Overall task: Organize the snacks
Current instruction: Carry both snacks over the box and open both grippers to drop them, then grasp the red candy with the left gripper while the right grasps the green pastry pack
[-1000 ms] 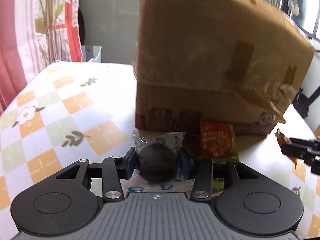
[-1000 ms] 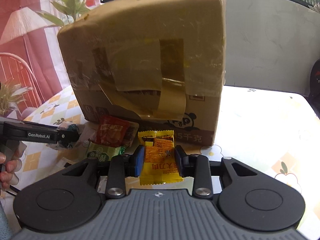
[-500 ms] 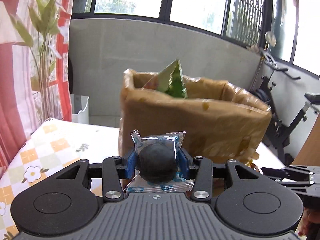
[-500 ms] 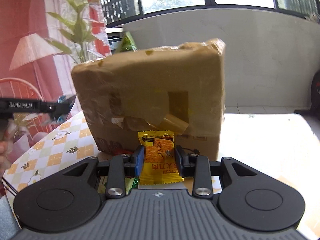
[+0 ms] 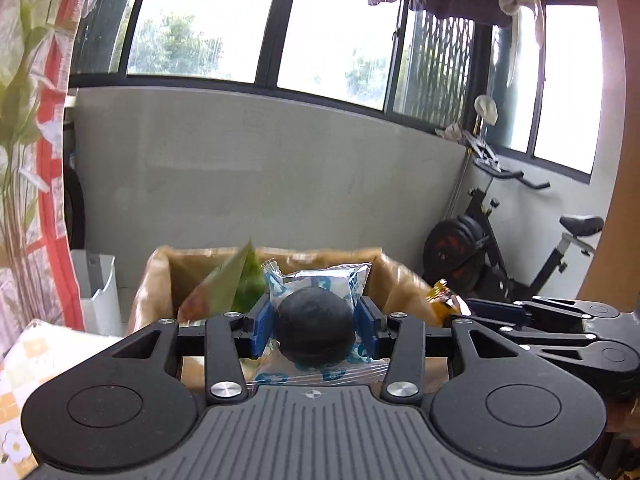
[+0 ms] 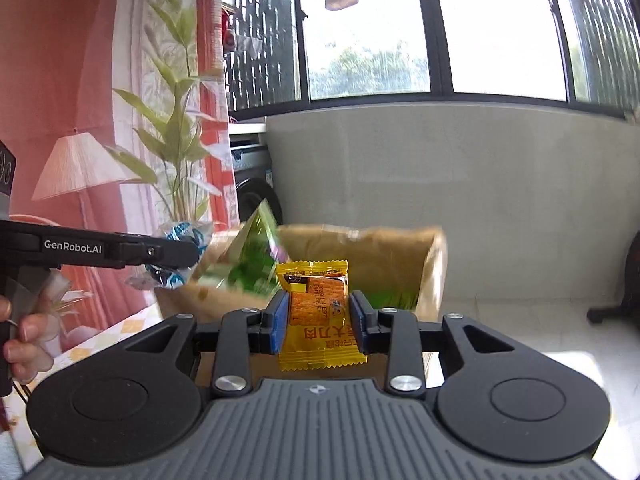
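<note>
My left gripper (image 5: 316, 322) is shut on a clear, blue-printed packet holding a dark round cake (image 5: 317, 330). It hangs level with the rim of an open cardboard box (image 5: 158, 280), at its near side. My right gripper (image 6: 319, 320) is shut on a yellow snack packet (image 6: 316, 316), held before the same cardboard box (image 6: 434, 264). A green packet (image 5: 240, 284) sticks up out of the box, and the green packet (image 6: 252, 264) also shows in the right wrist view. The left gripper (image 6: 176, 256) with its packet shows at the left there; the right gripper (image 5: 460, 306) sits beside the box's right corner.
The box stands on a table with a checked floral cloth (image 5: 24, 360). A person's hand (image 6: 24, 340) grips the left tool. Behind are a grey wall, windows, a curtain (image 5: 44, 120), a white bin (image 5: 100, 292) and an exercise bike (image 5: 500, 248).
Both grippers have risen with their packets from table level in front of the box up to its rim. The box's open top and inside now show; the loose snacks on the table have dropped out of view.
</note>
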